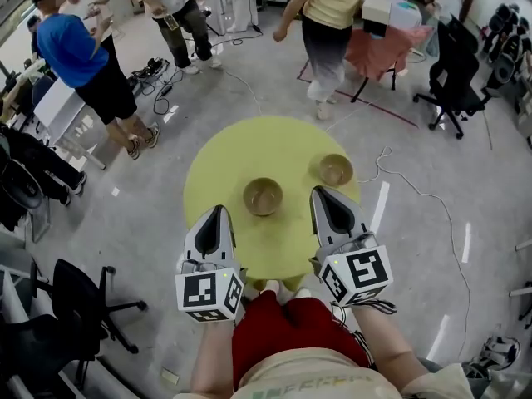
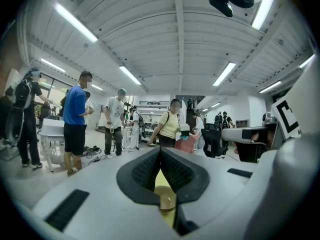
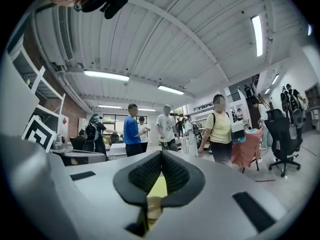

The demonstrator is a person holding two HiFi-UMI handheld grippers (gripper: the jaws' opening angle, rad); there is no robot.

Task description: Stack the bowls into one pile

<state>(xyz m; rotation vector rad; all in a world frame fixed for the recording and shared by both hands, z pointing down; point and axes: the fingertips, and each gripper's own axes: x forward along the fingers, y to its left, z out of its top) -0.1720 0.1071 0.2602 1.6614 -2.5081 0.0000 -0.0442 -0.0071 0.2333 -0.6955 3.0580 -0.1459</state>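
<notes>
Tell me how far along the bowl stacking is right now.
Done: nothing yet. The near bowl and the far bowl sit apart, both upright, on the yellow round table. In hand: nothing. The left gripper and the right gripper hover over the table's near side with jaws together and empty. Left: the whole job, picking up one bowl and nesting it in the other.

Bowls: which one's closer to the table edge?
The right-hand bowl, just beyond the right tongs. It sits by the rim of the yellow table, while the other bowl is near the middle.
</notes>
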